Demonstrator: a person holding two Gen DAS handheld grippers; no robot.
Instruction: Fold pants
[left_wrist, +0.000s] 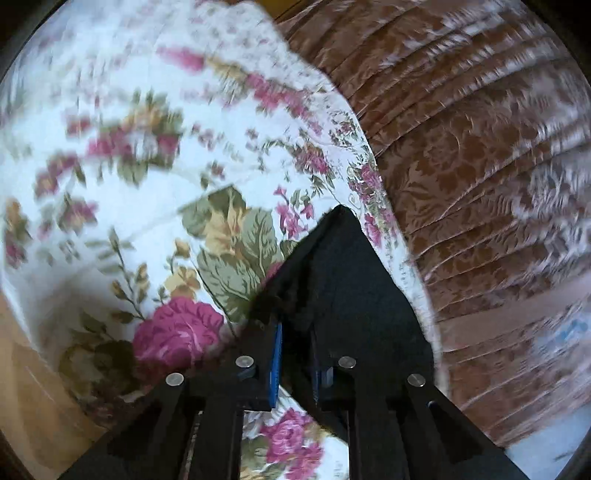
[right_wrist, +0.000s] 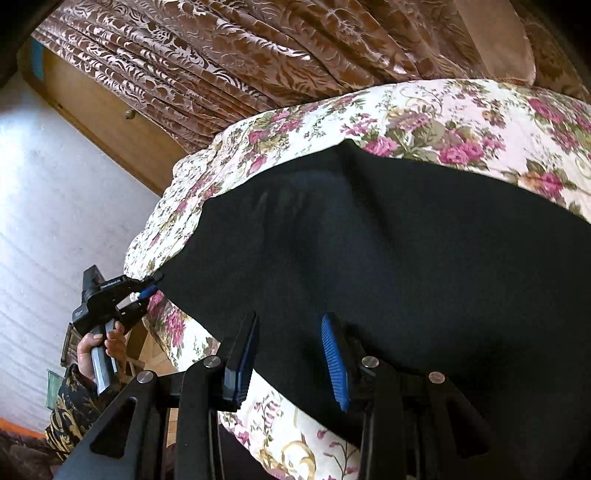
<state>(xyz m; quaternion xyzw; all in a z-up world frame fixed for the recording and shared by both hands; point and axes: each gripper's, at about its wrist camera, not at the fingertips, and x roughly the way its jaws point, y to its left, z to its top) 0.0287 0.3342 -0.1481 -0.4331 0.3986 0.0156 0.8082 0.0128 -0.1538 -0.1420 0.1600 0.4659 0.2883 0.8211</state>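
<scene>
The black pants (right_wrist: 388, 251) lie spread on a floral bedspread (right_wrist: 424, 110). In the right wrist view my right gripper (right_wrist: 291, 354) is open, its blue pads (right_wrist: 334, 362) over the near edge of the pants. My left gripper (right_wrist: 149, 288) appears at the left, pinching a corner of the pants. In the left wrist view the left gripper (left_wrist: 295, 350) is shut on a fold of the black pants (left_wrist: 343, 280), which rises as a peak over its fingers. The view is blurred by motion.
Brown patterned curtains (right_wrist: 221, 55) hang behind the bed. A wooden cabinet (right_wrist: 110, 122) stands beside a pale wall (right_wrist: 55, 203) to the left. The bedspread's edge (left_wrist: 388, 206) runs close to the curtains (left_wrist: 480, 166).
</scene>
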